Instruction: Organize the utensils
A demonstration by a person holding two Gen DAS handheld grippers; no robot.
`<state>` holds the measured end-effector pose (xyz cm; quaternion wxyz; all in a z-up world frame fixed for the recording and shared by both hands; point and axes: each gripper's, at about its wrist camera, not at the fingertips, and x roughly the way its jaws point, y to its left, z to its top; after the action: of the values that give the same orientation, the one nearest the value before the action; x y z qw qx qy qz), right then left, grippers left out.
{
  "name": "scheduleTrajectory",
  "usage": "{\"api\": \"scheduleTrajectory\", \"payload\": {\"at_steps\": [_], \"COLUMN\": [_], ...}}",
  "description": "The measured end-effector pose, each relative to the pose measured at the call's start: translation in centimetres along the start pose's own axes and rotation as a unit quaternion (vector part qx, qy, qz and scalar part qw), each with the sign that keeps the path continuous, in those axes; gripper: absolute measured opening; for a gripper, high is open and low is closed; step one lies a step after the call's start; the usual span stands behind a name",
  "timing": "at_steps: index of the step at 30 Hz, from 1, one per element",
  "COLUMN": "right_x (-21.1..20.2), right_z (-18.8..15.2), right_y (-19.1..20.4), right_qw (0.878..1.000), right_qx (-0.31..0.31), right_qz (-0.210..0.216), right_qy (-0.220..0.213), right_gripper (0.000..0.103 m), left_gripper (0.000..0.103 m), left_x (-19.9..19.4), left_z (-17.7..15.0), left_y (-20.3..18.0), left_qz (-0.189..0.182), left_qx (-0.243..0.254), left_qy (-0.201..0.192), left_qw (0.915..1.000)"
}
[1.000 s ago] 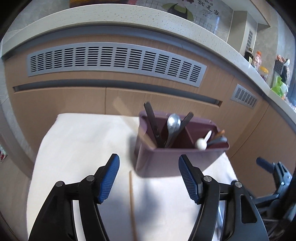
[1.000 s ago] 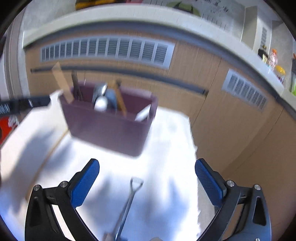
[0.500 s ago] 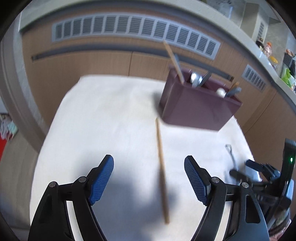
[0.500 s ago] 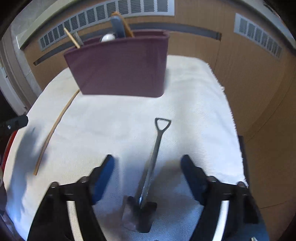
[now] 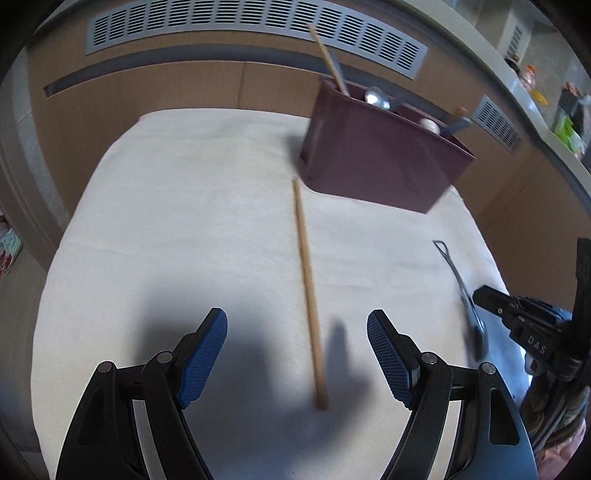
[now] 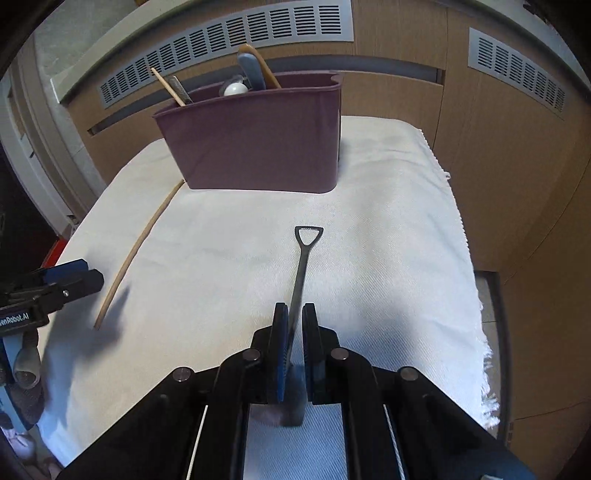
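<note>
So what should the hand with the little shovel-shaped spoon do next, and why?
Probably lift it: the right gripper looks shut on the shovel spoon, which lies flat on the white cloth, short of the purple holder.

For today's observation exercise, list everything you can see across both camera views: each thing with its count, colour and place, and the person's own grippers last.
Utensil caddy: one, maroon, far side of the cloth, holding several utensils.
Chopstick: one, light wood, lying loose on the cloth before the caddy.
Shovel-shaped spoon: one, dark metal, on the cloth, handle pointing at the caddy.
Cloth: one, white, covering the table.
Vent grilles: several, grey, in the wooden panelling behind.
Left gripper: black with blue pads, open over the chopstick's near end.
Right gripper: black with blue pads, closed on the spoon.
</note>
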<state>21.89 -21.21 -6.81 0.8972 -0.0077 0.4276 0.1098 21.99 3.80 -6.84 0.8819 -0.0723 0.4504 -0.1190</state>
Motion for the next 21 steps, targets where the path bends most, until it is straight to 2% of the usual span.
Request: {"api": "scheduleTrajectory", "payload": {"at_steps": [2, 7, 9, 11, 14, 16, 18, 21], "right_x": [-0.5, -0.9, -0.9, -0.9, -1.3, -1.9, -2.5, -2.9], "right_z": [-0.5, -1.4, -1.7, -1.8, -2.0, -2.3, -2.5, -2.7], "right_y": [-0.1, -0.9, -1.3, -1.5, -1.7, -1.8, -1.9, -2.1], "right_qw": [1.0, 1.0, 1.0, 1.0, 1.0, 0.999, 0.999, 0.999], "right_qx": [0.0, 0.012, 0.02, 0.026, 0.028, 0.027, 0.026, 0.027], "right_qz": [0.002, 0.004, 0.004, 0.004, -0.004, -0.012, -0.021, -0.026], "right_qy": [-0.003, -0.008, -0.007, -0.005, -0.009, -0.018, -0.026, -0.029], "right_gripper": [0.008, 0.008, 0.008, 0.01, 0.028, 0.045, 0.053, 0.059], "left_gripper": [0.062, 0.046, 0.031, 0.026, 0.013, 0.008, 0.007, 0.007], "left_x": [-0.3, -0.6, -0.3, 0.0, 0.4, 0.4, -0.1, -1.4], "left_z": [-1.1, -3.7, -4.2, -4.4, -4.4, -4.2, -4.1, -3.9], "left_y": [-0.9, -1.7, -1.9, -2.4, -3.3, -3.4, -3.5, -3.8], "left_qz": [-0.001, 0.013, 0.019, 0.033, 0.062, 0.057, 0.058, 0.061], "left_qx": [0.021, 0.039, 0.042, 0.053, 0.079, 0.077, 0.079, 0.084], "left_qy": [0.002, 0.018, 0.024, 0.022, 0.016, 0.02, 0.014, -0.004], "left_qw": [0.9998, 0.999, 0.9987, 0.9978, 0.9948, 0.9952, 0.9951, 0.9946]}}
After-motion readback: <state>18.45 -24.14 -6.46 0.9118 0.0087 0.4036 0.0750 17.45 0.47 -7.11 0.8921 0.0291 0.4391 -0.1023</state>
